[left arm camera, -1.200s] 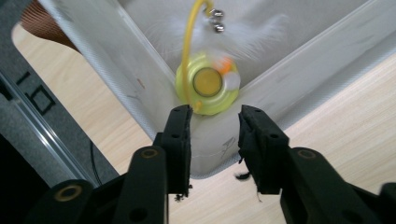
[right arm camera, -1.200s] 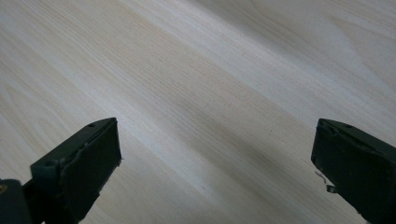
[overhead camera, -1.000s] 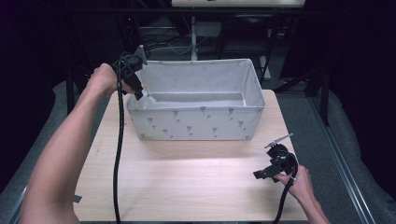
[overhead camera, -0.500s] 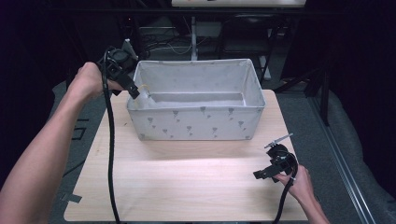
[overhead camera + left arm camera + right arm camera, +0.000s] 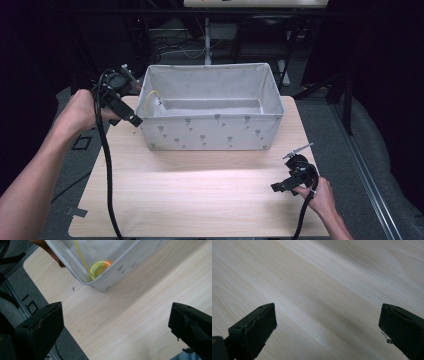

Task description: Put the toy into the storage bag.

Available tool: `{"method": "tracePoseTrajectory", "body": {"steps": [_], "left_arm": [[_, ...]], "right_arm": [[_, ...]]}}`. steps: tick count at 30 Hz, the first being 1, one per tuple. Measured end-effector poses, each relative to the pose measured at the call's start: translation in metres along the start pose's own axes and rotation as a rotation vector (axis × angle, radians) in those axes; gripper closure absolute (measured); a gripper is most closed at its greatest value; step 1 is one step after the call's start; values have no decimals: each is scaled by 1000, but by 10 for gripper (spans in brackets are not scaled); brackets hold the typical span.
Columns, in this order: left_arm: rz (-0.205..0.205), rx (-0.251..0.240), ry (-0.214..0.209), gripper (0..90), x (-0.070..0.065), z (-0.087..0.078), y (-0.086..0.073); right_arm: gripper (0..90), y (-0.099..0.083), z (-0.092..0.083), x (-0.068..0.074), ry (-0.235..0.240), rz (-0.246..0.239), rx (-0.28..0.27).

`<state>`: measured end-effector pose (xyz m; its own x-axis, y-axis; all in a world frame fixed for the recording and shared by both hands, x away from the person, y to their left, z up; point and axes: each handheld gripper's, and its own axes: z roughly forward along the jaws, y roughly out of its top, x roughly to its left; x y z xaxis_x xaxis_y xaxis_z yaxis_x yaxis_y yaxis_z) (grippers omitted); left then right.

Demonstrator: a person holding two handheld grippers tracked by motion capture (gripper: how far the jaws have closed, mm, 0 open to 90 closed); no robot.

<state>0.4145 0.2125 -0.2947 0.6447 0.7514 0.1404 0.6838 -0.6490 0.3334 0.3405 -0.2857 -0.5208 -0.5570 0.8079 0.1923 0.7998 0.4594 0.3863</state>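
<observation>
Nowhere readable writing; left gripper point(image 5: 131, 119) and right gripper point(image 5: 280, 186) fingers wide, empty.

Fabric bin point(image 5: 210, 131) blocks table's point(image 5: 200, 200) far half; near half open between both hand-held grippers.

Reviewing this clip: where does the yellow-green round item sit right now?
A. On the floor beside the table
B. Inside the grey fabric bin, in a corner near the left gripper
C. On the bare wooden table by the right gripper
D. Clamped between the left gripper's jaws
B: the left gripper view shows the yellow-green round item down inside a corner of the grey fabric bin, while the left gripper stands open over the wooden table.
</observation>
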Motion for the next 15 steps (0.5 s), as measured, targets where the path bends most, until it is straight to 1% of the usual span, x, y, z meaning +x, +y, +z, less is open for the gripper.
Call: {"method": "tracePoseTrajectory", "body": {"steps": [2, 3, 7, 8, 9, 10, 12, 13, 15], "left_arm": [[2, 0, -4, 1, -3, 2, -7], [4, -7, -3, 1, -7, 4, -15], [4, -7, -4, 1, -14, 11, -31], [4, -7, -4, 1, -14, 11, -31], [7, -1, 1, 1, -17, 18, -39], [8, 2, 5, 0, -19, 22, -44], [-2, 1, -8, 0, -21, 29, -52], [-5, 0, -7, 0, -22, 33, -55], [-12, 12, -8, 1, -24, 41, -62]], "right_arm": [[10, 0, 0, 0, -2, 8, 6], [9, 0, 0, 0, -1, 7, 7], [9, 0, 0, 1, 1, 10, 6], [9, 0, 0, 1, 1, 10, 6], [9, 0, 0, 0, 2, 7, 10], [9, 0, 0, 1, 7, 10, 7], [9, 0, 0, 1, 6, 14, 6], [9, 0, 0, 1, -3, 8, 8], [9, 0, 0, 1, -8, 1, 16]]}}
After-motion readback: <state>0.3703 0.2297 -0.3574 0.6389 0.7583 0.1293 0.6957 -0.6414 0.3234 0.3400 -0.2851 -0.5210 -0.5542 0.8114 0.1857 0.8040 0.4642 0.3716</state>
